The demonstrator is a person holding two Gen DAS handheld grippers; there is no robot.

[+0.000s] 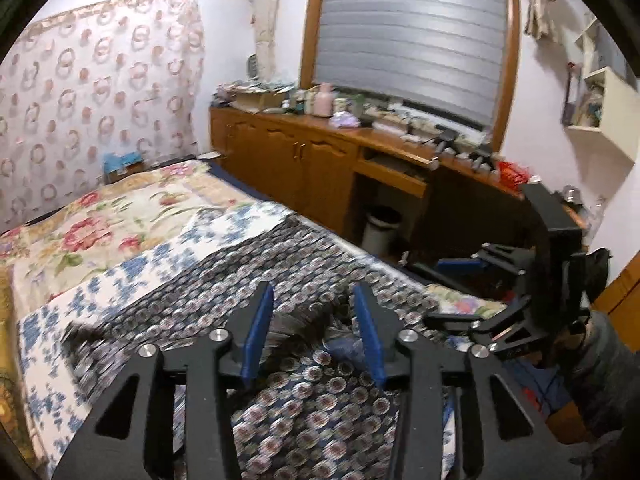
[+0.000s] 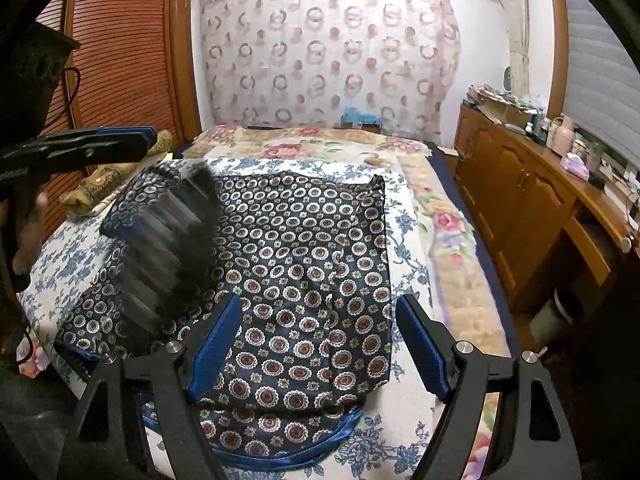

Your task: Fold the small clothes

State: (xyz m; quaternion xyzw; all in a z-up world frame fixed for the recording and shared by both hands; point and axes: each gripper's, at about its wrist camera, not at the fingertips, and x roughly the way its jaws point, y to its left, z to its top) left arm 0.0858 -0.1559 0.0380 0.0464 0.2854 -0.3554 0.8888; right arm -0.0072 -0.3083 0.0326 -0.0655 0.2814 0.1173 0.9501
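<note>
Folding underway, judged near the middle and not finished. Left tool (image 1: 314, 300): released, blue pads apart, nothing pinched between them, only patterned cloth lying below and ahead. Right tool (image 2: 320, 304): released too, jaws standing wide, holding nothing, hanging just over the near part of the garment (image 2: 304, 280). Garment lying on the bed (image 2: 452, 208), on top of a white sheet with blue flowers (image 2: 404, 452), directly ahead of and under both tools. Seems done so far: right side and far edge looking straight and layered, far right corner a little turned up, main body roughly a flat rectangle. To the left of the right tool, a flap (image 2: 168, 232) of the same cloth showing blurred and lifted off the bed, apparently coming over onto the main body, under the tip of the left tool. Probably left to do: settling this flap flat, smoothing it, then perhaps one more fold to make the package smaller; hard to tell how many folds are wanted. Look of the garment: dark navy, shiny like satin, covered with small round medallions in red and cream, a bright blue trim (image 2: 304, 456) along the curved near hem, thin and slippery by appearance, with some soft wrinkles near the middle.
</note>
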